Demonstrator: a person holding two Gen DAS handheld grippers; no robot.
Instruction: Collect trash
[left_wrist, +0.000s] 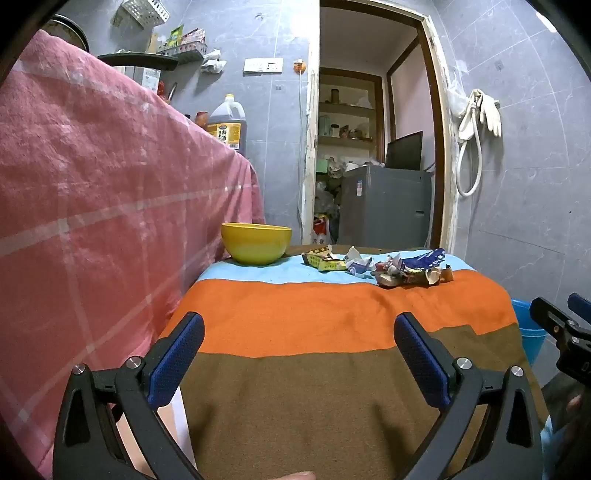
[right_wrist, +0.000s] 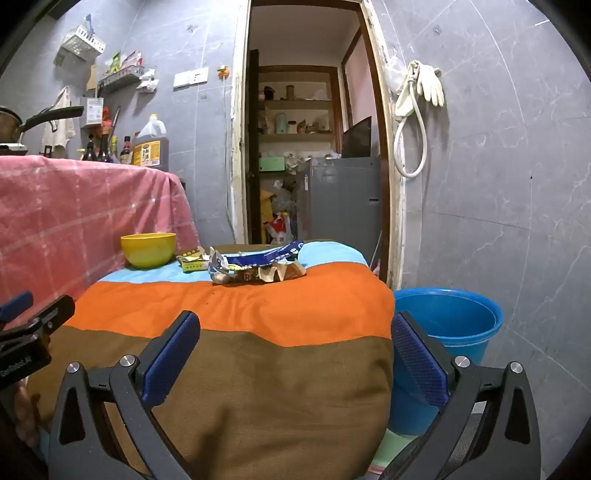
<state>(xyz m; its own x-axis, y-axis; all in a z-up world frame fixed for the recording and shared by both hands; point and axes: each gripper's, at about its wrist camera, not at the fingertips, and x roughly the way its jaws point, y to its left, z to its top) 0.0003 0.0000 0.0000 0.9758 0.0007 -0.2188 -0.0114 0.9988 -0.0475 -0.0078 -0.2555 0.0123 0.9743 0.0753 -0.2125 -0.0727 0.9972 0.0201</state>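
Note:
Crumpled wrappers lie on the far, light-blue band of a striped cloth: a yellow-green wrapper (left_wrist: 325, 260) (right_wrist: 192, 260), a white and blue one (left_wrist: 357, 264), and a blue and brown heap (left_wrist: 412, 271) (right_wrist: 258, 267). A yellow bowl (left_wrist: 256, 243) (right_wrist: 147, 249) stands to their left. A blue bucket (right_wrist: 448, 325) (left_wrist: 532, 330) sits on the floor right of the table. My left gripper (left_wrist: 299, 350) is open over the brown band, nothing between its fingers. My right gripper (right_wrist: 295, 349) is open too, near the table's right edge, well short of the trash.
The striped cloth (left_wrist: 314, 317) covers the table. A pink checked cloth (left_wrist: 92, 203) drapes a higher counter on the left, with an oil jug (left_wrist: 227, 123) and bottles behind. An open doorway (right_wrist: 306, 147) with a grey cabinet lies beyond. Grey tiled wall at right holds a hose and gloves (right_wrist: 417, 110).

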